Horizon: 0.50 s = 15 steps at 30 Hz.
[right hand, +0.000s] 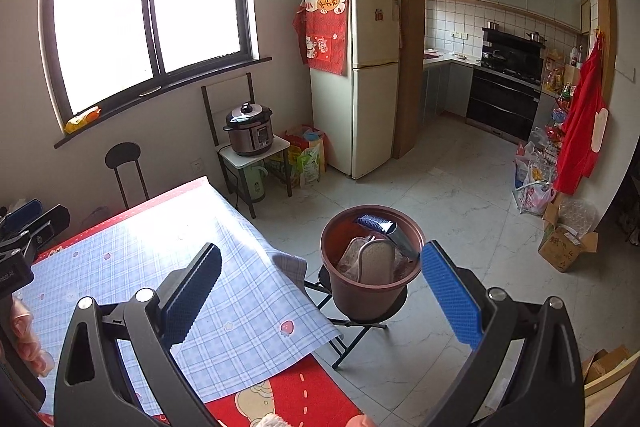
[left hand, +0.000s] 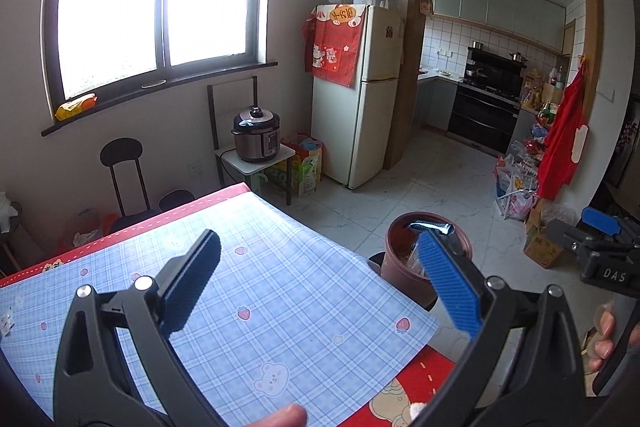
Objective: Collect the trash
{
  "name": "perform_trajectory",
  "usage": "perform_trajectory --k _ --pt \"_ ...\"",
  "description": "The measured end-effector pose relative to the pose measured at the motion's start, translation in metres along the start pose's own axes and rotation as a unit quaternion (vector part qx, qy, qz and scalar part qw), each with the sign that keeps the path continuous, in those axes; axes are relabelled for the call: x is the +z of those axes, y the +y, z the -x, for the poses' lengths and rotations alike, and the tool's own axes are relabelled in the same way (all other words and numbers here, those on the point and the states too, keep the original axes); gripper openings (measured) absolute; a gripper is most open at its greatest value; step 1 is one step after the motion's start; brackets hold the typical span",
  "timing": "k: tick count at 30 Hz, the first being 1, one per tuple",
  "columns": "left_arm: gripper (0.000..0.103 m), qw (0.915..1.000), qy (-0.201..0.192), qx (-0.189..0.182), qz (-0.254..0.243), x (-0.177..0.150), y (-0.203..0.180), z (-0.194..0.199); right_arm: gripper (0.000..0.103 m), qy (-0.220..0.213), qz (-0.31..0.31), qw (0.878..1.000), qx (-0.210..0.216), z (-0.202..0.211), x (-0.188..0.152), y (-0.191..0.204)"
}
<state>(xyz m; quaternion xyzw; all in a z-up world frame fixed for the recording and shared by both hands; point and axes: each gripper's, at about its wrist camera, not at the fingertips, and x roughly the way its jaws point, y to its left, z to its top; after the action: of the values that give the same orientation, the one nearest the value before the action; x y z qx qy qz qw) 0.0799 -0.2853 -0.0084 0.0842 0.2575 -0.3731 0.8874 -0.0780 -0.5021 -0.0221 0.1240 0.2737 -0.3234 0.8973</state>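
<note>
A brown plastic bin (right hand: 368,299) stands on a black folding stool (right hand: 352,327) just past the table's corner. Inside it lie a blue and silver wrapper (right hand: 380,225) and clear crumpled packaging (right hand: 370,261). My right gripper (right hand: 320,249) hovers open and empty above the table edge, beside the bin. My left gripper (left hand: 318,237) is also open and empty, over the blue checked tablecloth (left hand: 260,291), with the bin (left hand: 404,275) to its right. Each view catches the other gripper at its edge: the right gripper (left hand: 600,247) and the left gripper (right hand: 28,227).
A red mat (right hand: 304,399) lies under the tablecloth. Behind the table are a black stool (left hand: 120,155), a pressure cooker (left hand: 256,133) on a small stand, a cream fridge (left hand: 360,95) and the kitchen doorway. Bags and cardboard boxes (right hand: 566,247) crowd the right wall.
</note>
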Motion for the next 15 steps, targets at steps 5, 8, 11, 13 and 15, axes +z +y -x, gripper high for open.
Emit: perform_trajectory --k 5,8,11,13,15 --pt "0.097 1.0 0.0 -0.001 0.0 0.0005 0.001 0.0002 0.098 -0.004 0.006 1.0 -0.003 0.0007 0.0017 0.0054" --pt "0.097 1.0 0.0 -0.002 0.002 -0.0002 0.001 0.0011 0.098 -0.003 0.006 1.0 -0.005 -0.0019 0.0032 0.0055" --pt "0.097 1.0 0.0 -0.001 0.002 -0.0006 0.0003 0.0017 0.098 -0.003 0.005 1.0 -0.005 -0.0023 0.0033 0.0062" --pt "0.097 1.0 0.0 -0.002 0.002 -0.0007 0.0002 0.0013 0.098 -0.003 0.006 1.0 -0.005 -0.0024 0.0034 0.0065" --pt "0.097 1.0 0.0 -0.001 0.001 -0.0006 0.0003 0.0011 0.098 -0.004 0.006 1.0 -0.005 -0.0023 0.0031 0.0062"
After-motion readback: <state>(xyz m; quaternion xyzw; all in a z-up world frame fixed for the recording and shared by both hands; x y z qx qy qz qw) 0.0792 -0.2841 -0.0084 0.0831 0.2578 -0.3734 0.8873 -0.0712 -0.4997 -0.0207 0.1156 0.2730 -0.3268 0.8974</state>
